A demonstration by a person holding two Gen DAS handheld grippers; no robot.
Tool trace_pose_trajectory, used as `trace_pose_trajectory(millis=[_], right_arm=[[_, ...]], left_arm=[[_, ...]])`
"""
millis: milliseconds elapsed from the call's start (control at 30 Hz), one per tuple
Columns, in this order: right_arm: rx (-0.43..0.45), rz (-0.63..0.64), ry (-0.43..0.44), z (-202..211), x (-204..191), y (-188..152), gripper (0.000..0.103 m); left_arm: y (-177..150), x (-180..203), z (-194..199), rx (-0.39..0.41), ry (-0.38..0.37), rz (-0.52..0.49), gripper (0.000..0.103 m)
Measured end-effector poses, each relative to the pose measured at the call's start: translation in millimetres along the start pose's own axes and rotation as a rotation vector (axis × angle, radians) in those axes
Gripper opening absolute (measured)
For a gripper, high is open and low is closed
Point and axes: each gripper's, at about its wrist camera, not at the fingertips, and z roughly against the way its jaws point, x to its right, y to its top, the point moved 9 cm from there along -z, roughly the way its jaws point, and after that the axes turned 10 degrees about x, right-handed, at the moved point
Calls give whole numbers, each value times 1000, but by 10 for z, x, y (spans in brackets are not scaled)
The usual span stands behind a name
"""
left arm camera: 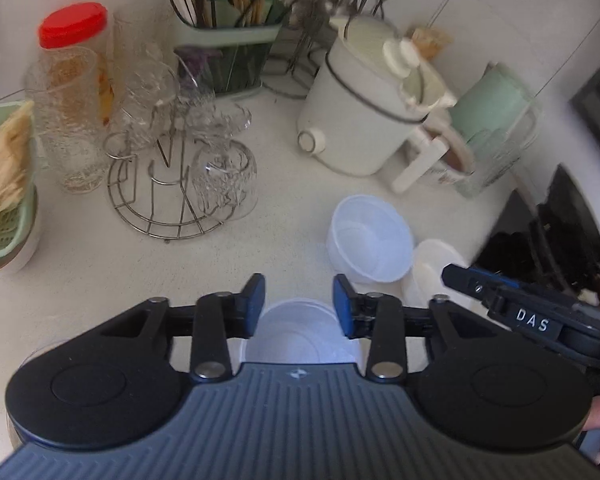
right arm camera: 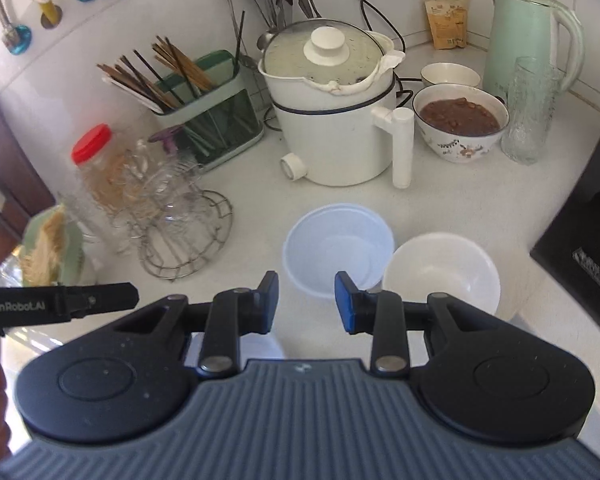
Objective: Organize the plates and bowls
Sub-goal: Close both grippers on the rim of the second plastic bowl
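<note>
The 2 bowls lie ahead: translucent bowl (right arm camera: 338, 254) beyond the right gripper (right arm camera: 306, 302), white bowl (right arm camera: 442, 274) just right of it; both grippers' jaws part-open, empty, left gripper (left arm camera: 299, 304) included.

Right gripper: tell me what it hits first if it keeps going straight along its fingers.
Most likely the translucent bowl directly ahead of the open right gripper; nothing shows between them. The white bowl sits off to its right.
</note>
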Motion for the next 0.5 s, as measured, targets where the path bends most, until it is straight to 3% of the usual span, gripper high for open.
trace_pose_trajectory(millis=[167,400,500], right_arm=[[-33,-7,-25,-344,237,33,34],[12,1,-69,-684,541,227,34],[3,3,-62,-844,608,270,34]], left_arm=[[4,67,-417,-52,5,-12,46],[72,163,-871,-83,-72,47,49],[138,233,-1045,-91,-82,22,49]])
